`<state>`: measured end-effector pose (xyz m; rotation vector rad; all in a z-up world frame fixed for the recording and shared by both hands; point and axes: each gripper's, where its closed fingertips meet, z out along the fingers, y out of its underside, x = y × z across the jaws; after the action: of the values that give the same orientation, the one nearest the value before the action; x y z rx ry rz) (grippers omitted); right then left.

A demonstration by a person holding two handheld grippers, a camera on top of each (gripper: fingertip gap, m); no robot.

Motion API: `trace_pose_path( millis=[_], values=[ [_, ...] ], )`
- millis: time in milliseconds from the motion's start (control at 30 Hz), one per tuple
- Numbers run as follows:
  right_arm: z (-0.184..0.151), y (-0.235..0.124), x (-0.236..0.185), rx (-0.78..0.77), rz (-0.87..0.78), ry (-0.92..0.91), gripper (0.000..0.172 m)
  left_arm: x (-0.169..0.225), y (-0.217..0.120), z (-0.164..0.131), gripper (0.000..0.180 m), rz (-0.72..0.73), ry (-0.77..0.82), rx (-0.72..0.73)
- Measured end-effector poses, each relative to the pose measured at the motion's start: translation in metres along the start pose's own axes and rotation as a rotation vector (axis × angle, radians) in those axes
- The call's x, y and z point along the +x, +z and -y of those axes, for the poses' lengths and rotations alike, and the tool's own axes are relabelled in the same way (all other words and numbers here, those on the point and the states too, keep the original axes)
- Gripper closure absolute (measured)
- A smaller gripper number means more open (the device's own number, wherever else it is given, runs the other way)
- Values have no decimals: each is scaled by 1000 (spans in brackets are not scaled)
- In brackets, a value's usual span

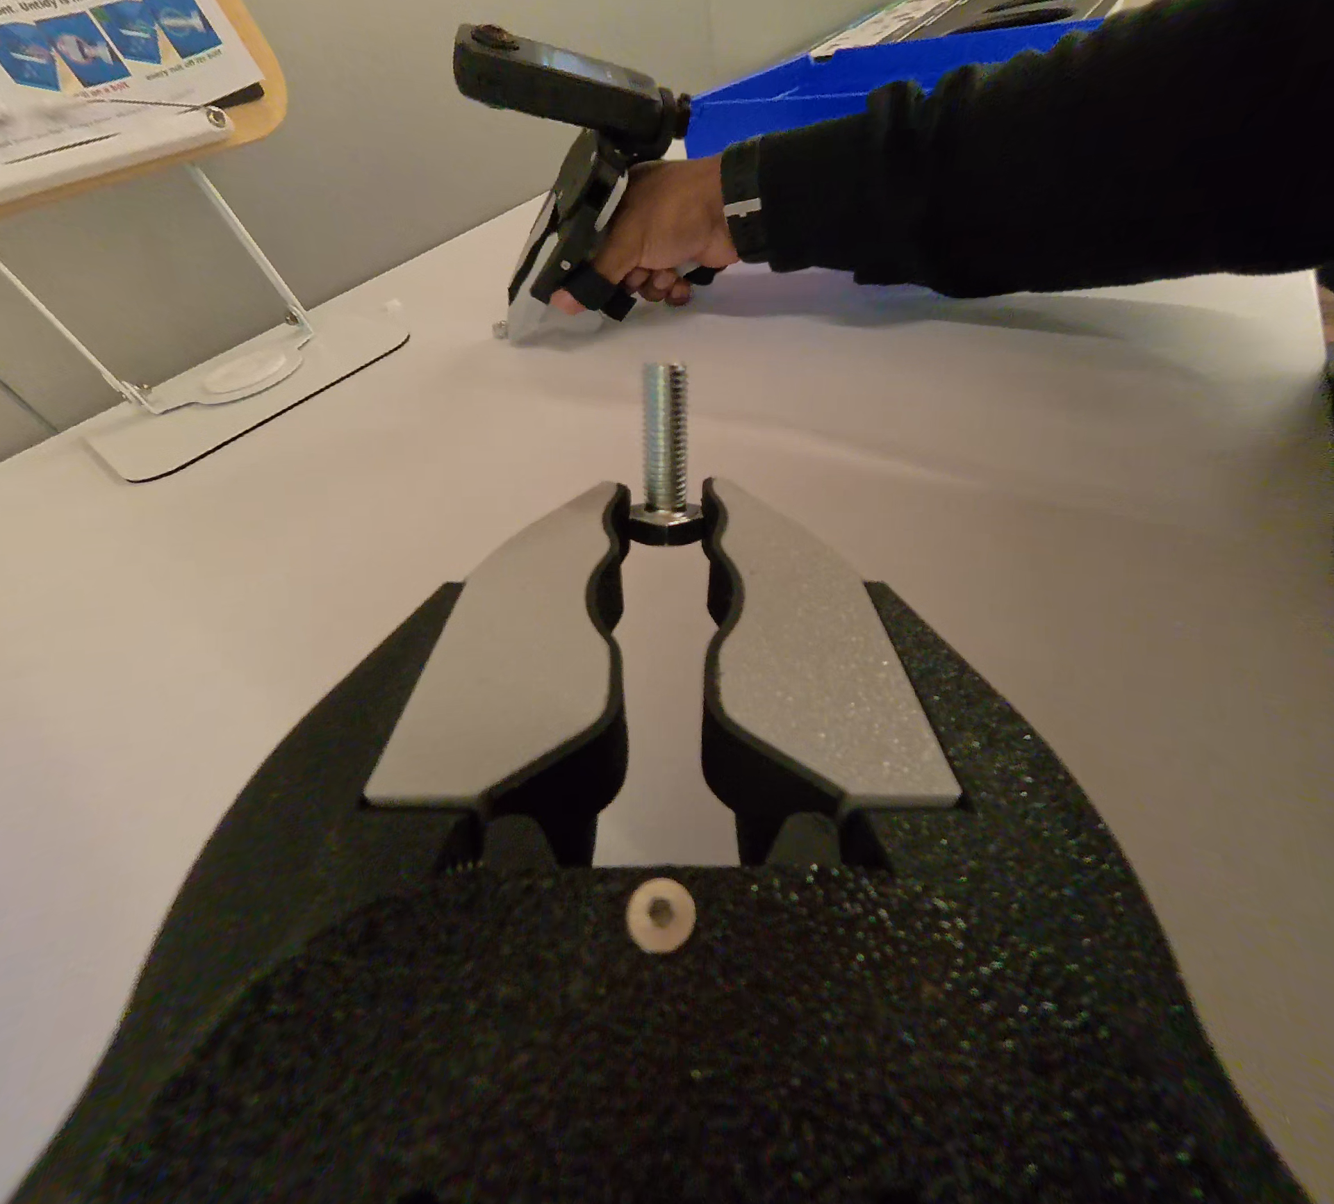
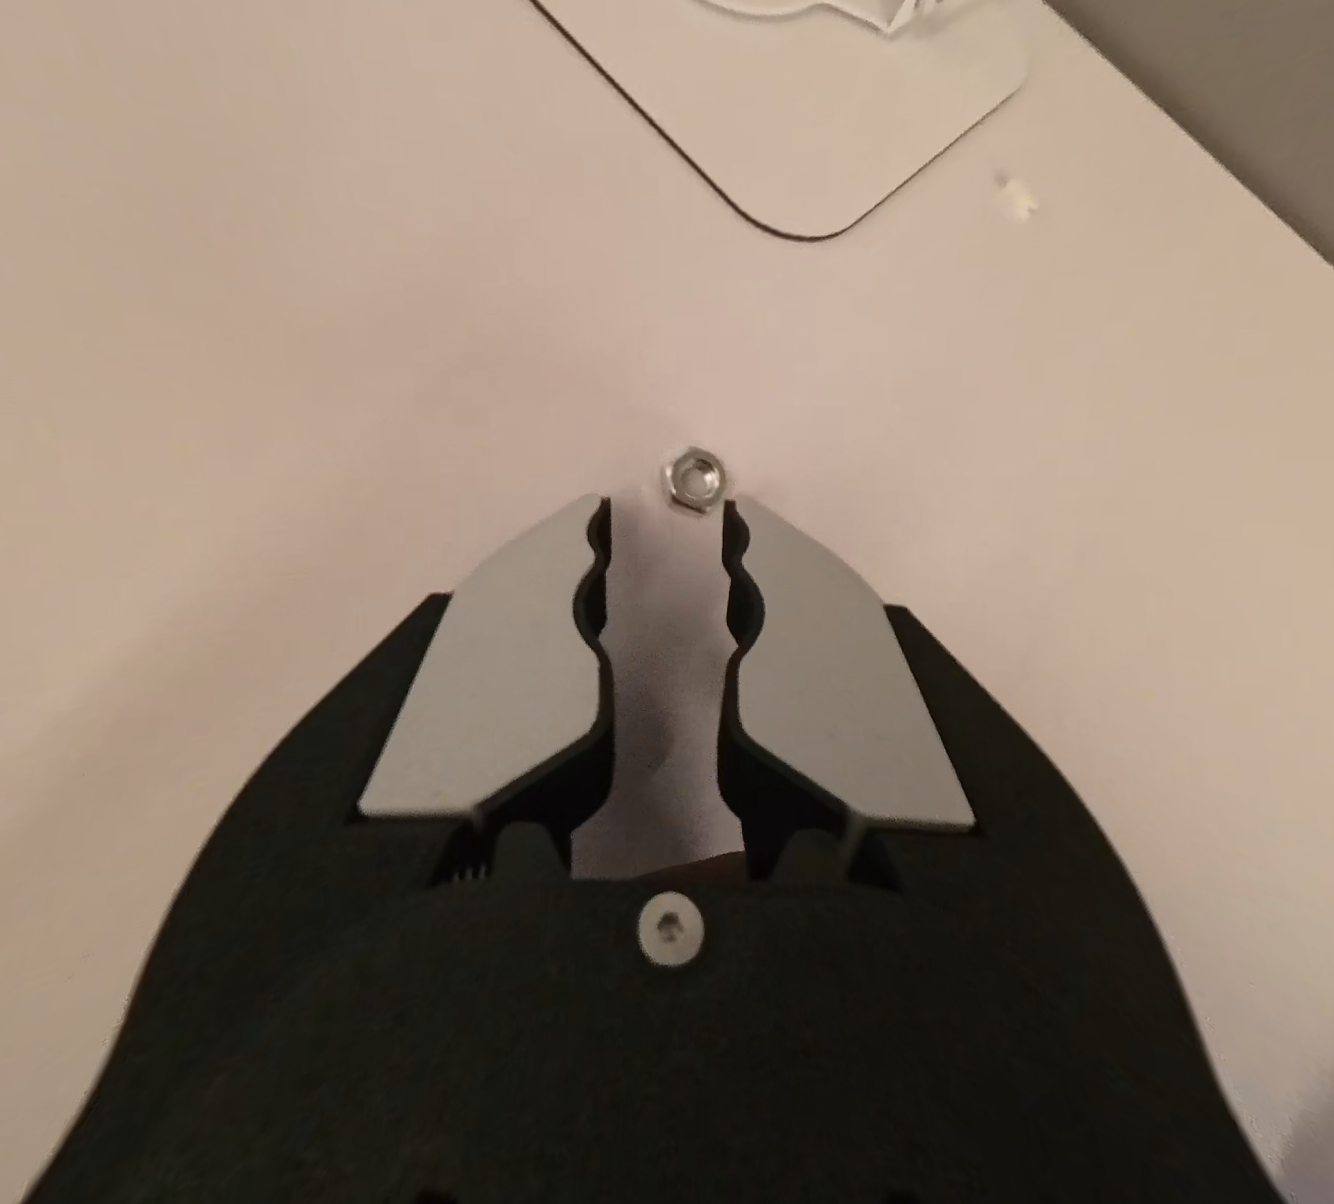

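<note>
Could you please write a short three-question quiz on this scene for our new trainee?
1. True or false: the left hand-held gripper clamps a silver bolt by its hex head, shank pointing up.
2. What small metal part lies on the white table just beyond the right hand-held gripper?
3. The right hand-held gripper's jaws are: A) shut on the nut, B) open and empty, C) holding a bolt.

Key: 1 true; 2 a hex nut; 3 B.
</note>
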<state>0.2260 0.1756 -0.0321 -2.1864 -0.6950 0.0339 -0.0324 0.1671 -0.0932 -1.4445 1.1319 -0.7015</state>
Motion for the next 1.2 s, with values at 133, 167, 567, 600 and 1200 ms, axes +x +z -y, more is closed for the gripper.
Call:
trace_pose_path(
  millis=[133, 167, 567, 600, 1200],
  values=[
    [0, 2, 6, -5, -9, 24, 141, 1, 2, 0, 163, -13, -8, -4],
    [1, 4, 7, -4, -8, 22, 140, 1, 2, 0, 163, -16, -9, -5],
    [3, 9, -2, -38, 112, 90, 155, -6, 7, 1, 163, -41, -39, 2],
    [3, 9, -2, -39, 116, 86, 155, -7, 8, 4, 163, -44, -39, 4],
    [100, -214, -196, 431, 765, -225, 155, -27, 98, 44, 163, -116, -251, 203]
  ],
)
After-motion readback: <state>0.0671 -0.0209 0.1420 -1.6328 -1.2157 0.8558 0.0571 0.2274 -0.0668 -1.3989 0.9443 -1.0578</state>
